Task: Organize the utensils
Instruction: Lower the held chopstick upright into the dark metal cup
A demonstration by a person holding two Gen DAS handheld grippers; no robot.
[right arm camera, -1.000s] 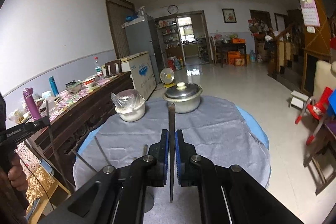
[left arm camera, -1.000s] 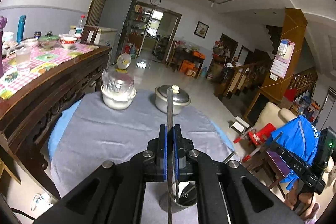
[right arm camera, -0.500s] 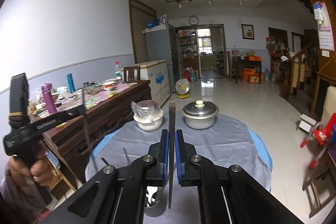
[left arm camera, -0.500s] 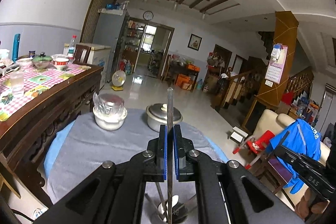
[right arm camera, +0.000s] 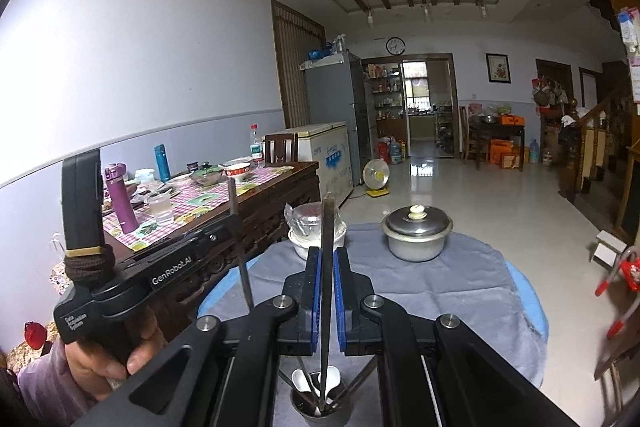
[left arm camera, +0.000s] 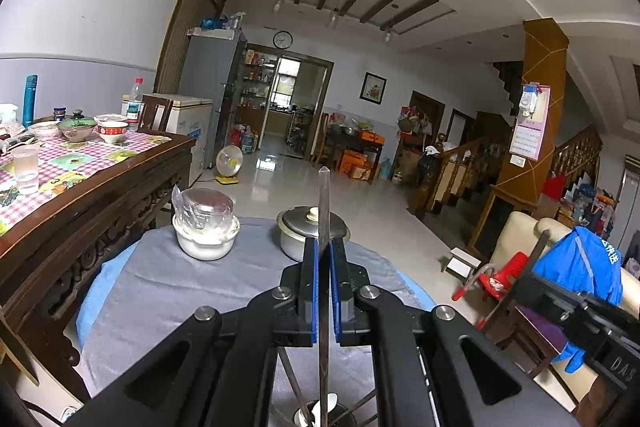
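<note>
Chopsticks, one per gripper: we see the left gripper (left arm camera: 324, 291) clenched on an upright chopstick (left arm camera: 323, 211), the right gripper (right arm camera: 328, 291) clenched on another (right arm camera: 328, 227). Only the right view shows us the hand (right arm camera: 104, 363) gripping the left handle and the utensil cup (right arm camera: 320, 407) fully, below the fingers.
</note>
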